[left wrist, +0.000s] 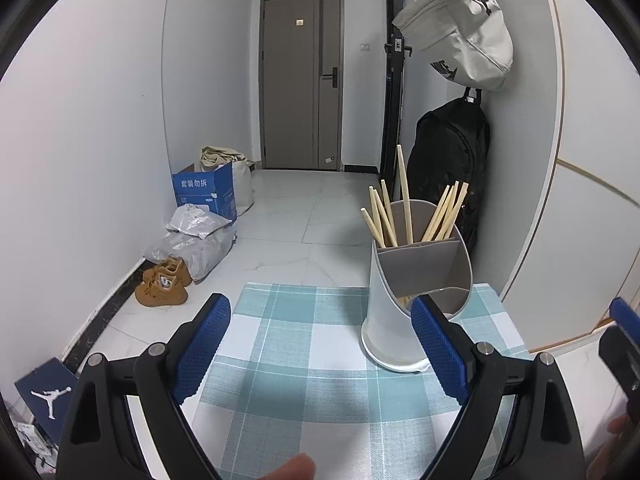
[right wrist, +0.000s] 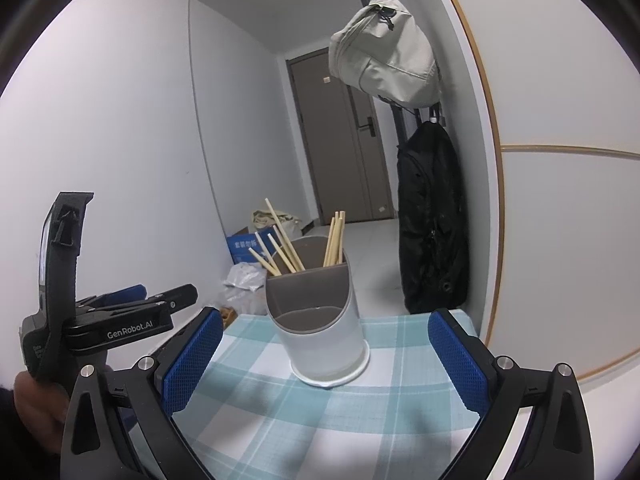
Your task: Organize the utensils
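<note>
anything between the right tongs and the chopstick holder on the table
Nothing: only bare checked tablecloth lies between the right tongs and the holder, per the right wrist view.

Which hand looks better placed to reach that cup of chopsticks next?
Probably right: the cup sits centred ahead of the open right tool. For the left tool, also open, it stands off to one side.

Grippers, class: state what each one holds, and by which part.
Nothing: the left gripper and right gripper both stand open and empty before the white-and-grey plastic chopstick holder.
</note>
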Demonstrator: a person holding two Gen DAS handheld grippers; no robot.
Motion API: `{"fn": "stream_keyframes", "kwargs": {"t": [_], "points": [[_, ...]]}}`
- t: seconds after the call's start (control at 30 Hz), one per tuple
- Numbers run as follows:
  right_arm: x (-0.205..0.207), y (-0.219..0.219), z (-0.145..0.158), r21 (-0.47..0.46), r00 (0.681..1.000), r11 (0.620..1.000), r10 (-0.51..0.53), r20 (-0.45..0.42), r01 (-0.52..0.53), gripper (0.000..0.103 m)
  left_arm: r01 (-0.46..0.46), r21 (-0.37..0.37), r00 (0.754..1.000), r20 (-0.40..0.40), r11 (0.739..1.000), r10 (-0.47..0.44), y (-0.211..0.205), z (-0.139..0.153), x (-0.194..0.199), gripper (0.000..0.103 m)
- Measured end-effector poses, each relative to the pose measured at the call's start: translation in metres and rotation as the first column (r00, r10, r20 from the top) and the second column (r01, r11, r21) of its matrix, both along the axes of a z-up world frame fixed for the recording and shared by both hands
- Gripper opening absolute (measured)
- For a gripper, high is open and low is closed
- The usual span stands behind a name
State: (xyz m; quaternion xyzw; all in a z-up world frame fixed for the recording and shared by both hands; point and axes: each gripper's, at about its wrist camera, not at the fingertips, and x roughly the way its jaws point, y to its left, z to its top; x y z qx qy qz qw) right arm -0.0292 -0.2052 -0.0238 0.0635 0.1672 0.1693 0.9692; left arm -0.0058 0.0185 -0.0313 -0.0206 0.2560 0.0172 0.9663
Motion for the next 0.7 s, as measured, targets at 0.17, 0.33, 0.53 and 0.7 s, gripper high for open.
{"fn": "stream_keyframes", "kwargs": {"t": [0.17, 0.33, 0.53, 0.7], "points": [[0.0008, -0.0002, -0.0001, 0.007, 1.0, 1.0, 0.0, -0.009, 0.0, 0.103, -0.003, 0.009, 1.0, 0.005, 1.0, 0.003, -0.0021, 0.0002, 0.0005, 0.089], [-0.0015, -0.0022, 0.0019, 0.013, 1.0, 1.0, -0.008, -0.003, 0.008, 0.103, -0.008, -0.01, 1.0, -0.009, 1.0, 0.008, 0.0009, -0.0012, 0.0019, 0.089], [-0.0019, -0.003, 0.0015, 0.02, 1.0, 1.0, -0.011, -0.007, 0.011, 0.103, -0.007, -0.009, 1.0, -0.026, 1.0, 0.007, -0.0008, -0.0044, 0.0024, 0.089], [-0.002, -0.0027, 0.0012, 0.014, 1.0, 1.0, -0.009, -0.007, 0.009, 0.103, -0.008, -0.006, 0.999, -0.036, 1.0, 0.008, -0.0028, -0.0065, 0.0046, 0.089]]}}
